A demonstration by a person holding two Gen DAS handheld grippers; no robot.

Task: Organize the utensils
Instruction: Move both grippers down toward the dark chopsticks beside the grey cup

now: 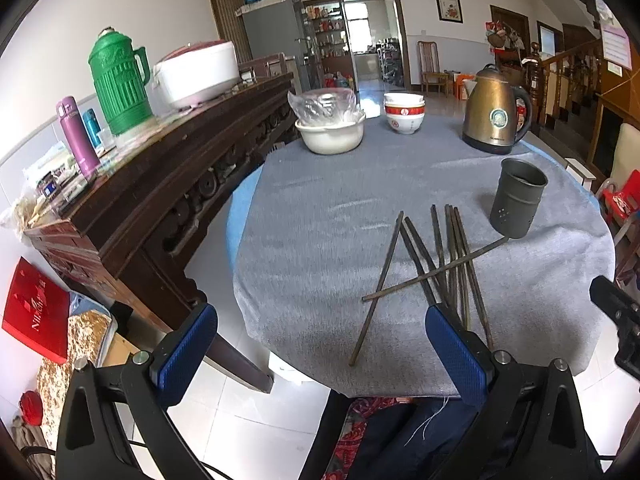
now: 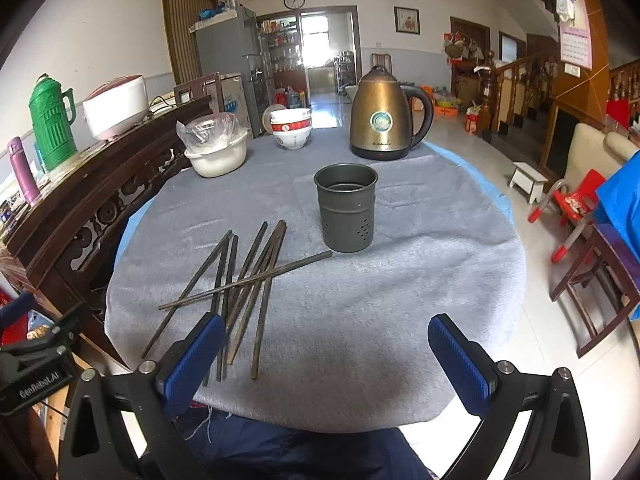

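Note:
Several dark chopsticks (image 1: 444,256) (image 2: 248,280) lie scattered and crossed on the grey tablecloth (image 1: 328,240) (image 2: 400,280). One chopstick lies across the others. An empty dark metal holder cup (image 1: 518,200) (image 2: 346,208) with small holes stands upright just beyond them. My left gripper (image 1: 320,344) hovers open at the table's near edge, its right finger beside the chopsticks' near ends. My right gripper (image 2: 326,356) is open too, above the near edge, with the chopsticks by its left finger. Nothing is held.
A bronze kettle (image 1: 496,112) (image 2: 384,116), stacked bowls (image 1: 404,114) (image 2: 291,128) and a white basin with a plastic bag (image 1: 330,128) (image 2: 216,148) stand at the table's far side. A dark wooden sideboard (image 1: 160,184) runs along the left. A red chair (image 2: 572,204) stands right.

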